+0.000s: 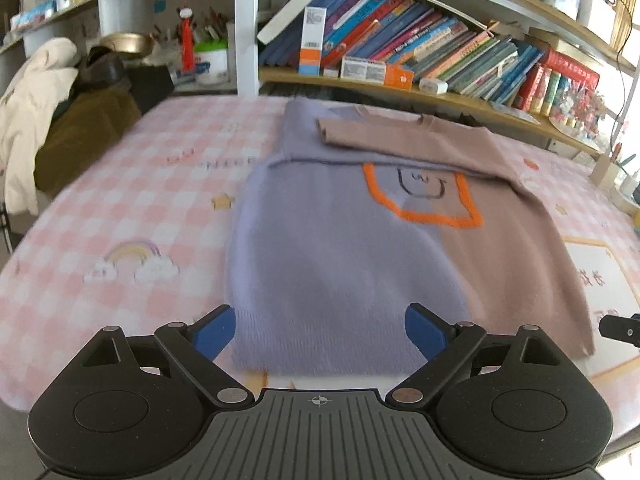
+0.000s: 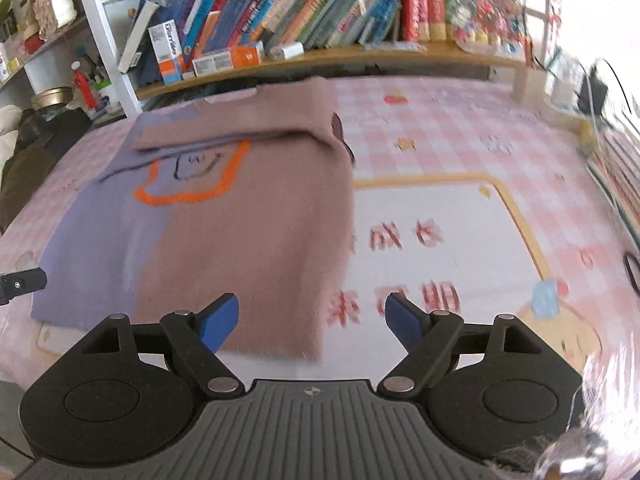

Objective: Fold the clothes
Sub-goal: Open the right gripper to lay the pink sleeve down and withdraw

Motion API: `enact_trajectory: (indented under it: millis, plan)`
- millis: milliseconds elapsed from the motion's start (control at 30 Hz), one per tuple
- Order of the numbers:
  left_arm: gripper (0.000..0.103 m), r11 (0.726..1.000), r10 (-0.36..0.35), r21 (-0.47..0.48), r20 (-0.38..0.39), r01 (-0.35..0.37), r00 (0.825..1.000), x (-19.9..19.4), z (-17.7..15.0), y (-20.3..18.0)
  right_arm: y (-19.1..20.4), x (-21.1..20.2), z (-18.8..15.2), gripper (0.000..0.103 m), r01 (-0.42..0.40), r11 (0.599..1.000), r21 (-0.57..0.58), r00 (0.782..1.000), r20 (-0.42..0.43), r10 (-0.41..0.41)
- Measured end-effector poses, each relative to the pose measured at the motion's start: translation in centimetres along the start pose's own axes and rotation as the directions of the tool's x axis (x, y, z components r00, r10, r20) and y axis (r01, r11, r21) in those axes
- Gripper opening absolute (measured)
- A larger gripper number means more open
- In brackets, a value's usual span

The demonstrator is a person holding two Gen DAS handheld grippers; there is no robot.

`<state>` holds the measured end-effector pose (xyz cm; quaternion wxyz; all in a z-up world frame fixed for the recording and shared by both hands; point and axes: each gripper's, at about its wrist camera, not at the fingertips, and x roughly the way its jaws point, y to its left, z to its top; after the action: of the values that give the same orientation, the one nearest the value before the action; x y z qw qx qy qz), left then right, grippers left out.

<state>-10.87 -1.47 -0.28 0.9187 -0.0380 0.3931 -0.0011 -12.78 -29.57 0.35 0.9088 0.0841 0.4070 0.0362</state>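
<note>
- The sweater, half lilac and half dusty pink with an orange-outlined face patch, lies flat on the pink checked cloth that covers the worktop.
- Both sleeves are folded across the chest; the pink sleeve lies on top, just under the collar.
- The hem is the nearest edge to both tools, so I judge that the sleeve step is done and the fold of the body is not yet made.
- The next move probably calls for each tool to take one hem corner and carry it up toward the collar, evenly, so that the sleeves do not slip out.
- The left tool is released, with nothing pinched; its blue fingers stand on either side of the lilac hem.
- The right tool is also released and empty; its fingers sit around the pink hem corner.
- Both tools point downward at a slant, side by side, each one's tip just visible at the edge of the other's view.
- Behind the worktop stands a shelf of books, and a heap of jackets lies at the far left.
</note>
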Motion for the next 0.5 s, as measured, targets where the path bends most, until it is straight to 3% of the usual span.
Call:
enact_trajectory:
  millis: [267, 500]
  plan:
    - [0.094, 0.998, 0.038, -0.038, -0.045, -0.04, 0.998, -0.7, -1.7, 0.3, -1.6, -0.4, -1.8, 0.079, -0.01, 0.999, 0.04, 0.999, -0.037, 0.011]
    - [0.094, 0.994, 0.076, -0.069, -0.056, -0.08, 0.996, -0.2, -1.2, 1.7, -2.1, 0.4, -1.7, 0.079, -0.015, 0.996, 0.087, 0.998, -0.052, 0.019]
